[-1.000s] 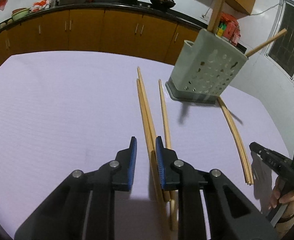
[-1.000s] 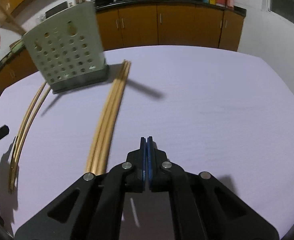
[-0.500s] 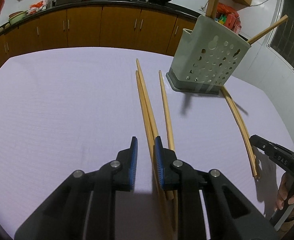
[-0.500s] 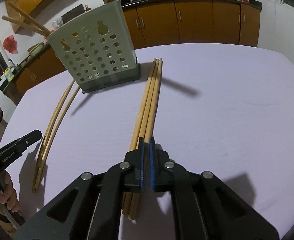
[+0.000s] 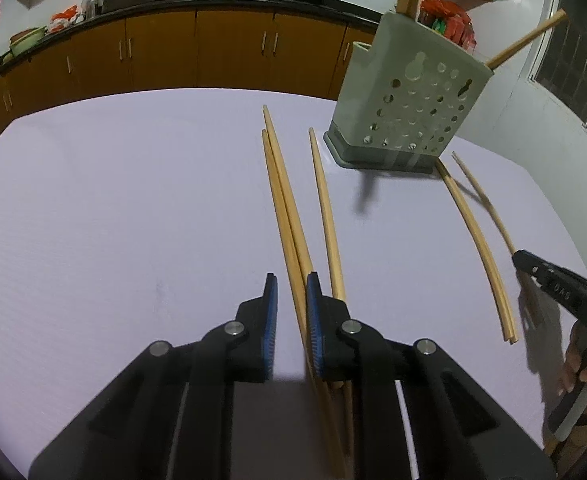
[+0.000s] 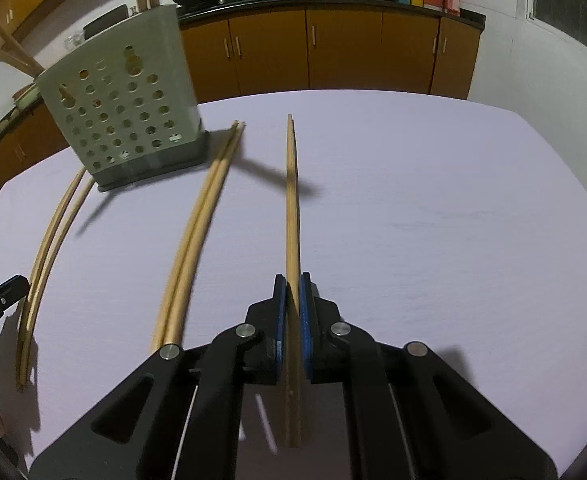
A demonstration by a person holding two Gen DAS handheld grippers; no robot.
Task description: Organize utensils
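Right gripper (image 6: 289, 300) pinches one chopstick (image 6: 291, 200); left gripper (image 5: 291, 300), slightly spread and just closing, straddles a chopstick pair (image 5: 283, 204) near the green holder (image 5: 409, 108)

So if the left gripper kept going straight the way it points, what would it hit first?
Probably the table just ahead: the left gripper tilts down at it. Its jaws, just now closing, straddle two chopsticks lying there, so those may touch first. Depth is unclear.
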